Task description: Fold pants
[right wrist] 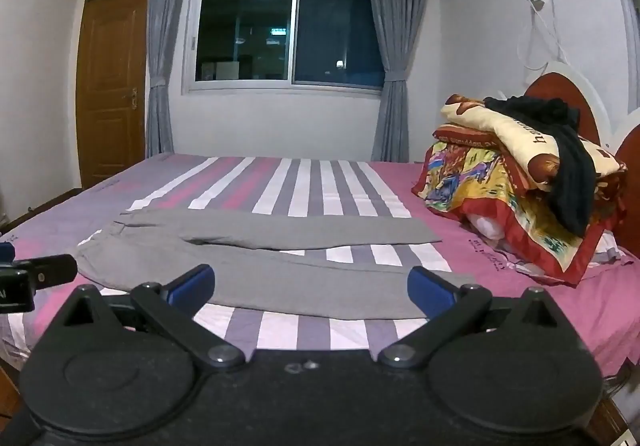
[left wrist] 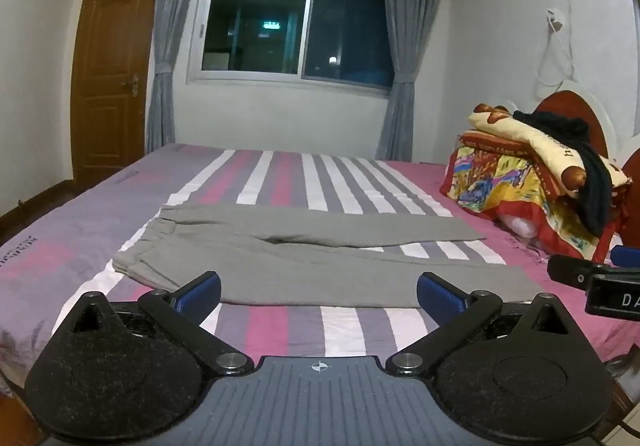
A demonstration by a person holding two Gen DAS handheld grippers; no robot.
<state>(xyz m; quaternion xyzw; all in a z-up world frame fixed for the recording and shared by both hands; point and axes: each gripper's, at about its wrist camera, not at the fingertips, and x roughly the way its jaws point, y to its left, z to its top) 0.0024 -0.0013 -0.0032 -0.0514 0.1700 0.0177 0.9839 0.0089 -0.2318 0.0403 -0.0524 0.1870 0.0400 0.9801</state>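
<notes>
Both hand-held grippers [left wrist: 319, 292] [right wrist: 311, 286] hover spread wide, empty, just before the flat grey pants [left wrist: 280, 262] [right wrist: 260, 270].

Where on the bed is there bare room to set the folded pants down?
Free: striped sheet beyond the grey pants toward the window, and the purple stretch left of the waistband. Crowded: the headboard end, with the bedding pile.
</notes>
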